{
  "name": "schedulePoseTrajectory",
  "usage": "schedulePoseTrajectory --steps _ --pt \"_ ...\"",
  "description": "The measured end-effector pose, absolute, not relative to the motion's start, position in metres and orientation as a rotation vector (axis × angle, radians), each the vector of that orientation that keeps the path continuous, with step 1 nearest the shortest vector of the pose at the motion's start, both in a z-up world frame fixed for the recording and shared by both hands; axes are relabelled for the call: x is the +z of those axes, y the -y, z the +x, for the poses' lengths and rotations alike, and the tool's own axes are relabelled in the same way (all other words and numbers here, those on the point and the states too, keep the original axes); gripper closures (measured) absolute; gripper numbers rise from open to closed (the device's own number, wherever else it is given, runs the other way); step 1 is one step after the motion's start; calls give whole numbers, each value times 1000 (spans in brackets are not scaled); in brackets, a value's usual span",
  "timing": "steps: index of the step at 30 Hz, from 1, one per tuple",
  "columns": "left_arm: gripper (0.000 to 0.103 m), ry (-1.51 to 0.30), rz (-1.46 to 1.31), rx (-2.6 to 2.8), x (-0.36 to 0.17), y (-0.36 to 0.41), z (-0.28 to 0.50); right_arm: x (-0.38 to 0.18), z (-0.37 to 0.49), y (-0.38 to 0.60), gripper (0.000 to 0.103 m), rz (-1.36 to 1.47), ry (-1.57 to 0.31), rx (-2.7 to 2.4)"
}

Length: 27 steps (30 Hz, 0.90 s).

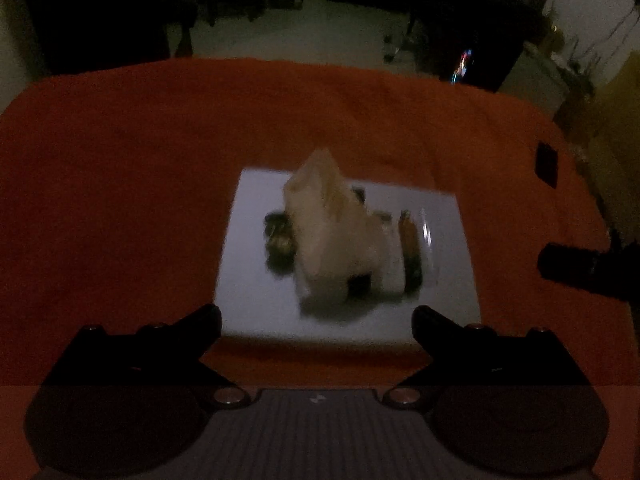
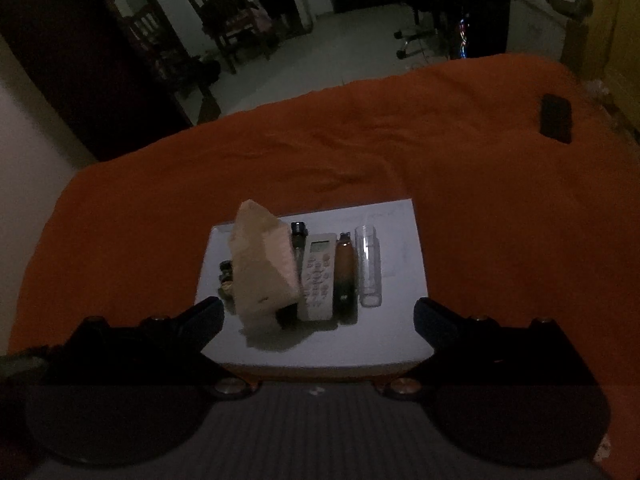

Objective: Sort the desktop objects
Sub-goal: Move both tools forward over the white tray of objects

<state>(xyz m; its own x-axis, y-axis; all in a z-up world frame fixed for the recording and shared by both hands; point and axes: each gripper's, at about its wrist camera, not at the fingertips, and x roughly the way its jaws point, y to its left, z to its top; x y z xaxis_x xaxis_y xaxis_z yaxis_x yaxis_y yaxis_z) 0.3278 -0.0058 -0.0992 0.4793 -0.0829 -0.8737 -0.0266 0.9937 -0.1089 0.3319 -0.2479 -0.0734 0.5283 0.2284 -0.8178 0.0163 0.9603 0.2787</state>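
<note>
So both tongs, left [image 1: 316, 322] and right [image 2: 318, 314], are hanging wide apart and holding nothing. The stuff is sitting side by side on the white rectangular mat [image 2: 400, 336] on the orange-covered worktop [image 2: 480, 200]: beige crumpled paper bag [image 2: 262, 268], white remote control [image 2: 318, 276], brown bottle [image 2: 345, 276], clear glass tube [image 2: 370, 266]. Long axes are all pointing straight away from the right tongs, dead ahead. Could be sorted already, could be awaiting it.

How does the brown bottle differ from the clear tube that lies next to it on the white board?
The brown bottle is amber with a dark lower end; the clear tube is see-through. The bottle touches the white remote; the tube lies on the outer right. Both lie flat, lengthwise, on the white board.
</note>
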Motion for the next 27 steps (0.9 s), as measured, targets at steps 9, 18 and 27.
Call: schedulePoseTrajectory --steps 9,18,27 --pt "0 -1116 -156 -35 -142 6 359 -127 376 261 0 247 -1040 109" --pt "1 -1063 -145 -4 -168 -17 389 -165 413 257 0 217 -1092 131" --pt "10 -1088 -82 -39 -195 -21 421 -195 437 242 4 129 -1042 118"
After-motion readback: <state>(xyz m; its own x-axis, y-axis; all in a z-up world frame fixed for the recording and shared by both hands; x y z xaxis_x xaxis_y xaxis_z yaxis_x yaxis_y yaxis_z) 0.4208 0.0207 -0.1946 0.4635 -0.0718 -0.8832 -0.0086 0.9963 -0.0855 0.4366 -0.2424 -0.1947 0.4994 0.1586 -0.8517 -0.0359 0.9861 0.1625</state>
